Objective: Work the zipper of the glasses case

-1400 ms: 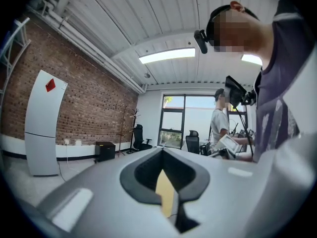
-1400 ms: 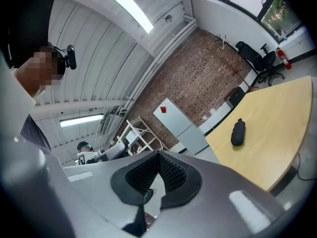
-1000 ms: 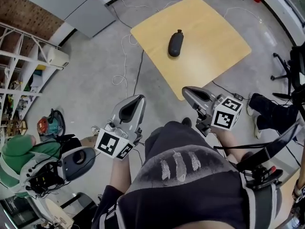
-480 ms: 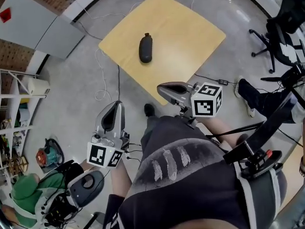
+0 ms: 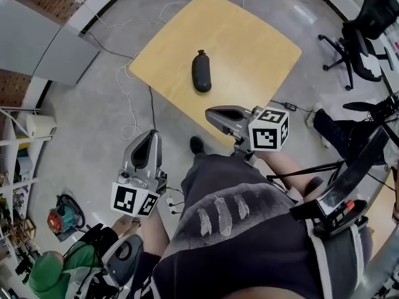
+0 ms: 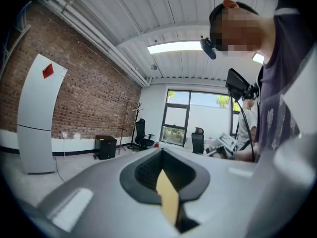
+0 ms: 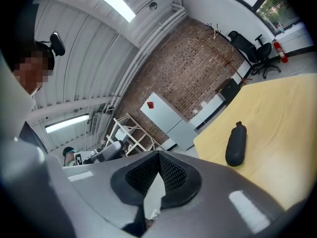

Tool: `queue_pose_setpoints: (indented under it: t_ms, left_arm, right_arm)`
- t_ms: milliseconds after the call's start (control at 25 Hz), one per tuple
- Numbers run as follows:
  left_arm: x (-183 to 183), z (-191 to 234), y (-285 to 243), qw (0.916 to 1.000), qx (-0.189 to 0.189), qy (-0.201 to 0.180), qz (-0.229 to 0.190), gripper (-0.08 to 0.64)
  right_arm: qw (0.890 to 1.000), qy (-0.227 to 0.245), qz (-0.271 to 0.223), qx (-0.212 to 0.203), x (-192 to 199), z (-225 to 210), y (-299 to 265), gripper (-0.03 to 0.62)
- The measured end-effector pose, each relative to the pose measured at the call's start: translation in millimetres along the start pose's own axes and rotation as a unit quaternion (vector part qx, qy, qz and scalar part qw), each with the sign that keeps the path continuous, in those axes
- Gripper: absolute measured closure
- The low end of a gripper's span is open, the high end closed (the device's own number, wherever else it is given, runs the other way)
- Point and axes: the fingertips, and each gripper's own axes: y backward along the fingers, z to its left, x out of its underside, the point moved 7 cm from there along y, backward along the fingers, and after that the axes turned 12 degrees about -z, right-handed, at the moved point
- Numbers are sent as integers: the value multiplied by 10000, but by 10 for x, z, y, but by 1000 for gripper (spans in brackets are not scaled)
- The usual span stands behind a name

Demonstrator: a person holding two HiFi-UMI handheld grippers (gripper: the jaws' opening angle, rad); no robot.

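The case (image 5: 201,71) is lying mid-table (image 5: 249,42), zipper looking untouched; over the last second the 2 grippers are closing in on the near table edge, the left gripper (image 5: 147,139) and right gripper (image 5: 215,113) both clenched on nothing, still well short of it, so this is only the approach

My head camera looked steeply down over the wearer's chest (image 5: 230,229), with the table (image 5: 249,36) well ahead. The camera on the left gripper (image 6: 161,157) sat close behind its jaws, facing a brick wall (image 6: 84,93) and windows (image 6: 198,113). The one on the right gripper (image 7: 158,156) faced the table, sharing the glasses case (image 7: 236,144) with the head view.
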Motion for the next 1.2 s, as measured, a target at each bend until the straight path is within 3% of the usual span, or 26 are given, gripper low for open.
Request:
queue_pose_setpoints:
  t_ms: [320,560,640,840,920,1200]
  left_arm:
    - [-45,886,-267,9979,600,216,-111,558]
    - [45,1311,-324,9953,808,527,-102,558]
    - [65,1376,-349,9946,867,571,-45,558]
    - [62,1359,-487,9942,954,501,22,558]
    - [55,1329,-532,9945,936,460,57,558]
    - [79,1210,-582,9961,760,369,263,558]
  right_arm:
    - [9990,119,61,426,35,8,-583,591]
    - [9929,745,541,752,4,-19,-893,591]
    - [9914,763,592,881,-18,-82,-928,589]
    - [9884,597,681,1221,-103,-451,-906,329]
    - [9866,467,653,1418,-149,-658,-900,287]
    - [9727,-219,683,2209,-208,-1547,-830,244]
